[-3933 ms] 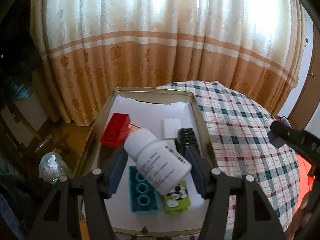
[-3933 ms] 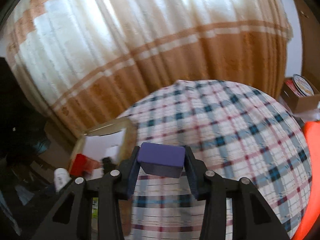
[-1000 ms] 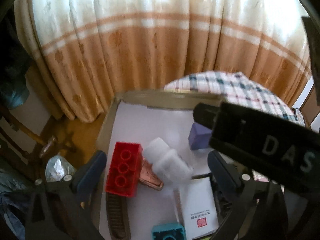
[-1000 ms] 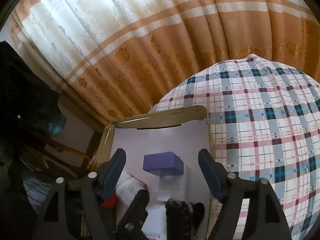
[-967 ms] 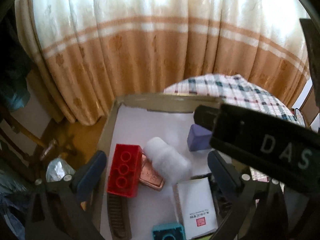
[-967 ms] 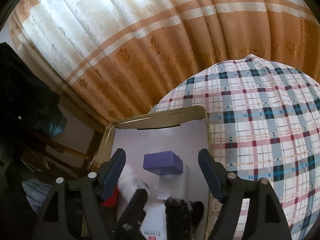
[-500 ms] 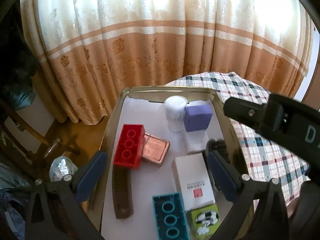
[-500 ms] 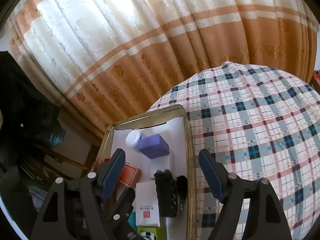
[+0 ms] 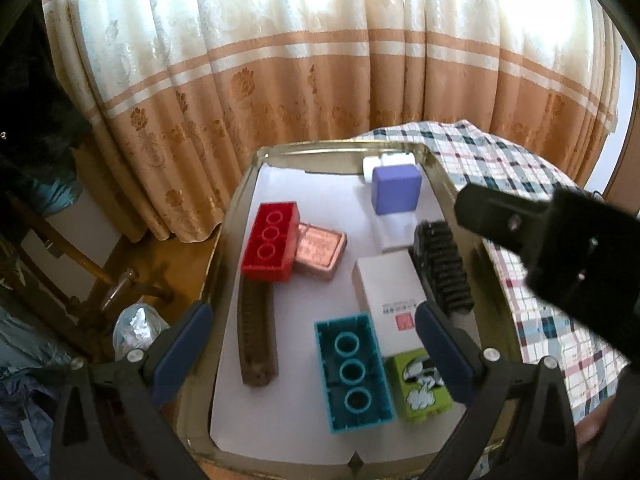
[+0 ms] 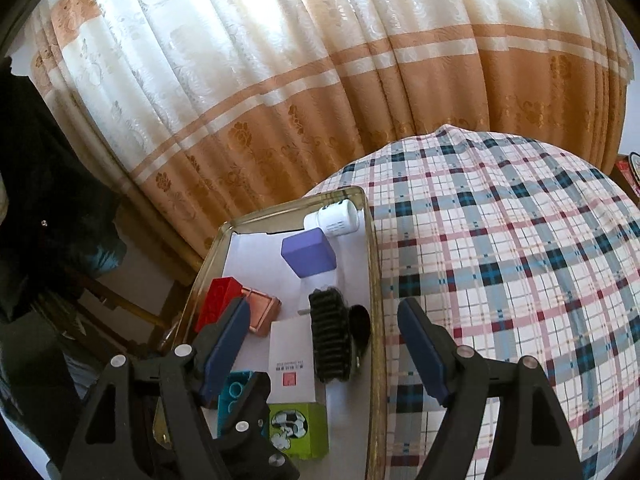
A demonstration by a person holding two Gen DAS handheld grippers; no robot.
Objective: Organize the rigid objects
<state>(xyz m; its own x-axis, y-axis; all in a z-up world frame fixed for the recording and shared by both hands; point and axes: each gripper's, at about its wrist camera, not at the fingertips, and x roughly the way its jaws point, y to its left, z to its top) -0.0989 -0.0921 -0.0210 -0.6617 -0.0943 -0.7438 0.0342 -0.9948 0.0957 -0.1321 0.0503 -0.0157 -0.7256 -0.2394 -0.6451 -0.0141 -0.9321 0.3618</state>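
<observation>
Purple block (image 9: 396, 194), matte, rounded edges, beside white bottle (image 9: 388, 160) in tray (image 9: 236, 216).

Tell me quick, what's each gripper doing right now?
Left gripper: open, holding nothing, above the tray.
Right gripper: open, holding nothing, above the tray's right rim.

No wording can be made out: the white box (image 9: 394, 294), low and right of centre in the left wrist view, bears small dark print and a red square seal, and the white bottle (image 10: 335, 218) shows barcode-like lines, all too small to read.
</observation>
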